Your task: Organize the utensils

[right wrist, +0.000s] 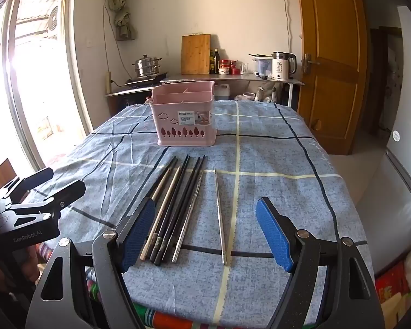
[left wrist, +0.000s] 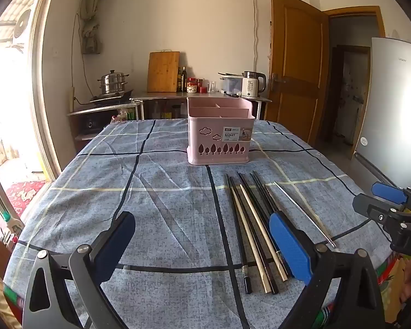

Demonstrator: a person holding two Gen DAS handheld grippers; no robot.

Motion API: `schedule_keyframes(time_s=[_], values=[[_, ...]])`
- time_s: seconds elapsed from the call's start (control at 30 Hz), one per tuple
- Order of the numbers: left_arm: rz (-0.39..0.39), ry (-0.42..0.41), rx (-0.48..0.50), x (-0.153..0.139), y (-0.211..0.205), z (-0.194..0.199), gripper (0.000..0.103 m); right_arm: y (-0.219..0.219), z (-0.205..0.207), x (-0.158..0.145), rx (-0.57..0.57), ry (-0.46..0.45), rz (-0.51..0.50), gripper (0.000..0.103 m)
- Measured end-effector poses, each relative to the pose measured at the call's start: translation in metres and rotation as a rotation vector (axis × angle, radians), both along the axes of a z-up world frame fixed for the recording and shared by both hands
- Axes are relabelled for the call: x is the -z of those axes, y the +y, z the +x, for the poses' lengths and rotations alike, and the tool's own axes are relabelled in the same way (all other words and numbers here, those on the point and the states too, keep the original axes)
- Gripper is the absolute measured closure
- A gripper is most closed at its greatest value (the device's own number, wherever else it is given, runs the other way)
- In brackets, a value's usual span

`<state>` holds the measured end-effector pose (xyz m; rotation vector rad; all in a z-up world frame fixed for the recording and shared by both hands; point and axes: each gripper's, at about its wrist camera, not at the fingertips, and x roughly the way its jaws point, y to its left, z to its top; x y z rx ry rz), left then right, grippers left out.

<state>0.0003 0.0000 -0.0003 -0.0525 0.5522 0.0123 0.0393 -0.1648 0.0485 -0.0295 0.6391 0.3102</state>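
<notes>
A pink utensil basket (left wrist: 219,134) with dividers stands upright at the table's far middle; it also shows in the right wrist view (right wrist: 185,118). Several chopsticks, black, pale wood and metal, lie side by side on the cloth (left wrist: 256,227) (right wrist: 172,208). One metal chopstick (left wrist: 304,213) (right wrist: 220,216) lies apart to their right. My left gripper (left wrist: 202,244) is open and empty, above the near table left of the chopsticks. My right gripper (right wrist: 205,235) is open and empty, with the near ends of the chopsticks between its fingers.
The table wears a blue checked cloth (left wrist: 156,192). Behind it stands a counter with a steamer pot (left wrist: 113,82), cutting board (left wrist: 163,71), bottles and a kettle (left wrist: 253,83). A wooden door (left wrist: 296,65) and a fridge (left wrist: 391,109) are on the right.
</notes>
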Motion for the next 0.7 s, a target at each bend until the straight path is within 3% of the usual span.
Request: schedule_keyframes(time_s=[0.7], values=[[0.010,-0.020,-0.002,-0.0089,-0.0044,-0.0024,0.004,-0.0025,-0.0014,-0.0044,0.010,-0.011,0.012,0.026]])
